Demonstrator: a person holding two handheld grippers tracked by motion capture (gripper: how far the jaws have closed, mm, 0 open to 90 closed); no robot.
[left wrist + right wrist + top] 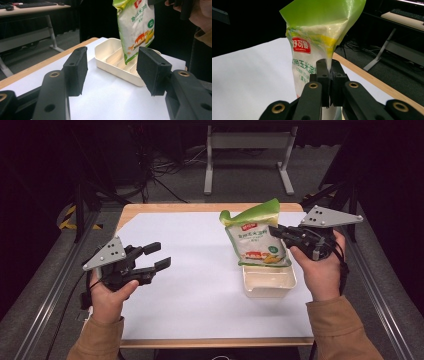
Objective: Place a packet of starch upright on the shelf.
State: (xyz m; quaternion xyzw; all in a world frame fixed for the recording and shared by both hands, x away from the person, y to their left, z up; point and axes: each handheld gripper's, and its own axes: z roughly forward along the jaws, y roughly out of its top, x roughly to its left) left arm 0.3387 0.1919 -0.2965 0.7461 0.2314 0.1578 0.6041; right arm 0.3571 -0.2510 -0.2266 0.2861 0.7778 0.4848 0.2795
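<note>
A green and white bag (256, 240) of corn starch (red label near the top, corn pictured low on its front) hangs upright, pinched at one side edge, its green top crumpled open. Its bottom dips into a cream tray (270, 282) with inner dividers, which lies flat on the white sheet near the table's right edge, about midway between front and back.

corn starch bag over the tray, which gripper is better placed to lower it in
Right. The right gripper is shut on the side edge of the corn starch bag, holding it upright with its bottom in the cream tray. The left gripper is open, off to the side above the white sheet.
</note>
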